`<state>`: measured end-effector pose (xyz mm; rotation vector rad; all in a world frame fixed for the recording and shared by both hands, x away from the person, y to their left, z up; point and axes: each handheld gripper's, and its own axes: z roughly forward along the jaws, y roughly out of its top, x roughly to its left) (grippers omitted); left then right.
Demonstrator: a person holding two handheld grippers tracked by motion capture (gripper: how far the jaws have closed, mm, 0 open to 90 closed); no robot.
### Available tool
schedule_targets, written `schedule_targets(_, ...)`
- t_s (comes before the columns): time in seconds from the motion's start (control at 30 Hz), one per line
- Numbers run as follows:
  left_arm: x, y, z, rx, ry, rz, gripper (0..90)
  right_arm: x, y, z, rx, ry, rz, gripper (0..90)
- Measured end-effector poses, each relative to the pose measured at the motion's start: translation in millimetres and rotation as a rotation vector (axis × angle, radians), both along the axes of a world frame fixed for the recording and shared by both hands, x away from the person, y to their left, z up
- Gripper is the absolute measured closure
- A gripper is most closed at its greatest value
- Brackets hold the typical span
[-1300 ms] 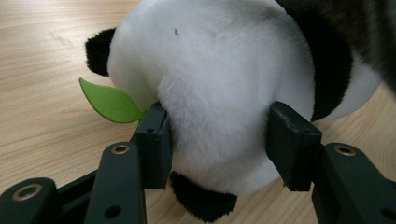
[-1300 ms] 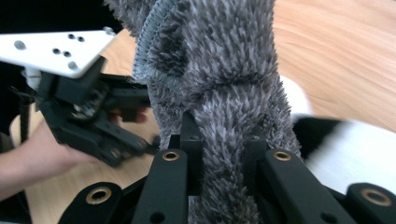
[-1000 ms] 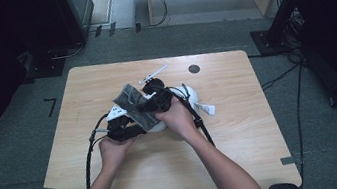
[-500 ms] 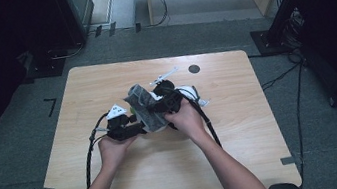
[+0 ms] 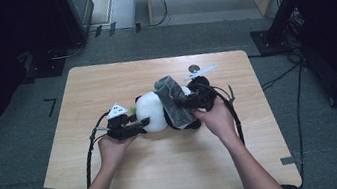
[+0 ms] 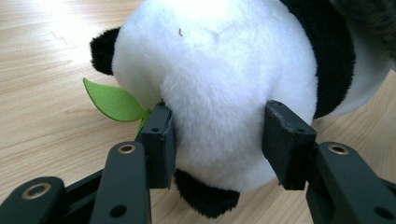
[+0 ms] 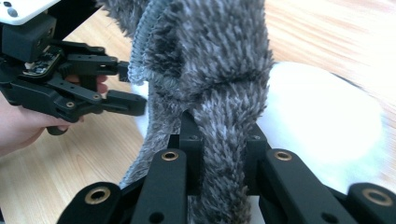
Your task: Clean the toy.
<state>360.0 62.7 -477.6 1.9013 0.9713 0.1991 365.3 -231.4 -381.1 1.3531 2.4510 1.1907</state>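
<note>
Left hand-held gripper (image 6: 217,140) clamped on the panda toy (image 5: 151,111) mid-table, right hand-held gripper (image 7: 219,140) pinching the grey scarf (image 5: 173,101) draped over it; likely slipping off smooth plush if tugged too hard.

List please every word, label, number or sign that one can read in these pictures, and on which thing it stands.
None: no readable word, label, number or sign stands on anything.
The panda plush toy, its green felt leaf and the grey fuzzy cloth carry no writing.
The left gripper, the right gripper and the wooden table show no lettering either.
</note>
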Motion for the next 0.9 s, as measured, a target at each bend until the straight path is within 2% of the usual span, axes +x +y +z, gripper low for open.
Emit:
schedule_targets(0.23,0.2,0.5,-0.2,0.0,0.0,-0.004,49.6,-8.0,-33.7,-3.7,0.025,0.009,-0.067,77.3)
schedule_targets(0.43,0.3,0.5,-0.6,-0.006,0.001,-0.002,49.5,-12.7,-56.3,-13.7,0.034,0.021,-0.117,77.4)
schedule_targets(0.6,0.7,0.6,-0.7,-0.011,0.003,-0.002,49.5,-14.3,-69.5,-23.2,0.031,0.034,-0.146,77.5)
schedule_targets(0.77,0.9,0.7,-0.8,-0.01,0.0,-0.003,49.6,-16.6,-77.3,-33.5,0.074,0.039,-0.166,77.6)
schedule_targets(0.9,0.7,0.5,-0.7,-0.012,-0.001,-0.001,49.5,-15.9,-82.1,-32.3,0.046,0.039,-0.175,77.9)
